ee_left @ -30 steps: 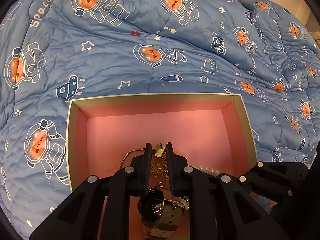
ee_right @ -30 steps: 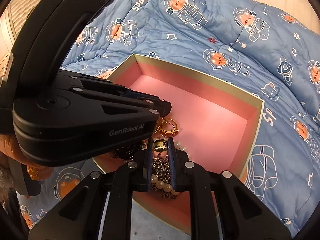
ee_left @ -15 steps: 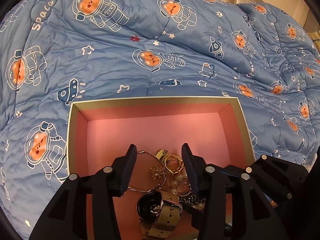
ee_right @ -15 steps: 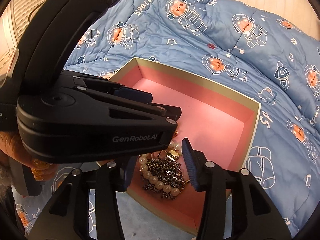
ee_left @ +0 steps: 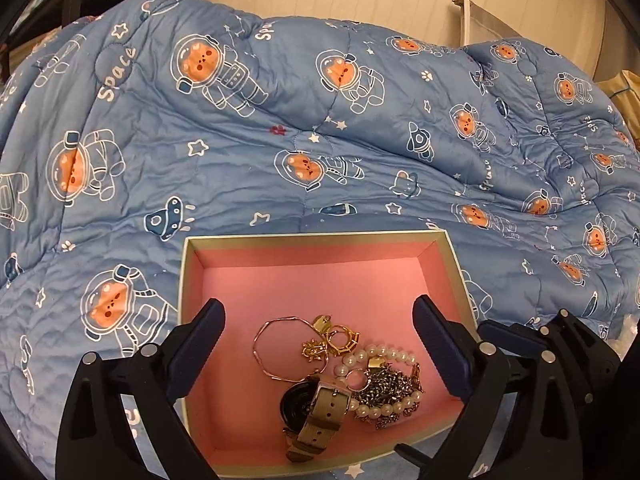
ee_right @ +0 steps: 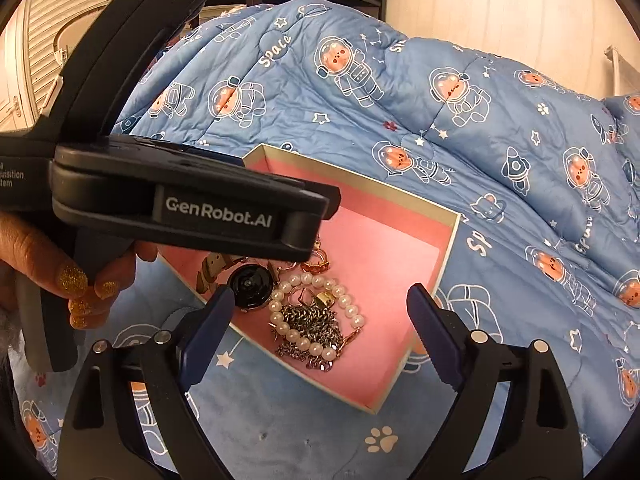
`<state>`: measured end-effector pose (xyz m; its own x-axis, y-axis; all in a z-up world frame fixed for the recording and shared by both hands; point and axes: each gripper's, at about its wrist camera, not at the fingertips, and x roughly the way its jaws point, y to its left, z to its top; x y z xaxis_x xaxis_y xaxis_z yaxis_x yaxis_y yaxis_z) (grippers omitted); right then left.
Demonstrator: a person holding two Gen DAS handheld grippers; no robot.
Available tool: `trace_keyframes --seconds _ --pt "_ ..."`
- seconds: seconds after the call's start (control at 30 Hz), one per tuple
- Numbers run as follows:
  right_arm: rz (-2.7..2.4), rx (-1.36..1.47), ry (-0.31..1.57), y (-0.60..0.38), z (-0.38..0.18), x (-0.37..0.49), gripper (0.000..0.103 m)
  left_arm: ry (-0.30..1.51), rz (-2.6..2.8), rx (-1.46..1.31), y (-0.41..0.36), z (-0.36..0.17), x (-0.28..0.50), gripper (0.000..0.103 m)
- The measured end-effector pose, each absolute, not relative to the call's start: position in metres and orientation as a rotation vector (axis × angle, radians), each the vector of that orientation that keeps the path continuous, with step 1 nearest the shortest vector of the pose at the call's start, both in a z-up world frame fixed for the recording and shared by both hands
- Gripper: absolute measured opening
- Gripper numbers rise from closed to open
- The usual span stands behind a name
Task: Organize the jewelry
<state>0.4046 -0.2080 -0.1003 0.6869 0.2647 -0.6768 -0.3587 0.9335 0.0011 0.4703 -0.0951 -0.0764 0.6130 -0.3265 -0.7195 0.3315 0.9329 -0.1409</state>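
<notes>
Jewelry (ee_left: 340,364) huddles near the box (ee_left: 312,238) front edge; both tongs are opening, gripping nothing.

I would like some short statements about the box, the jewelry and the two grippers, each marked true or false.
1. The box has a pink inside. True.
2. The watch lies on the blue quilt outside the box. False: it lies inside the box, beside the pearl bracelet.
3. The left gripper holds the thin gold bangle. False: its jaws are opening and nothing is gripped; the bangle lies on the box floor.
4. The right gripper holds nothing. True: its jaws are opening, clear of the jewelry.
5. The box sits on a blue quilt printed with astronauts. True.
</notes>
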Motion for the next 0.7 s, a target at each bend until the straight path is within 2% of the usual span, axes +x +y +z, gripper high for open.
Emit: trace_keyframes --seconds 0.27,0.7 --pt "0.219 -0.044 0.719 -0.216 -0.103 0.369 0.088 0.712 -0.248 0.005 -0.064 -0.068 0.431 0.096" --pt "0.045 0.065 0.571 -0.209 -0.063 0.224 0.088 0.615 -0.185 -0.012 -0.026 -0.048 0.278 0.096"
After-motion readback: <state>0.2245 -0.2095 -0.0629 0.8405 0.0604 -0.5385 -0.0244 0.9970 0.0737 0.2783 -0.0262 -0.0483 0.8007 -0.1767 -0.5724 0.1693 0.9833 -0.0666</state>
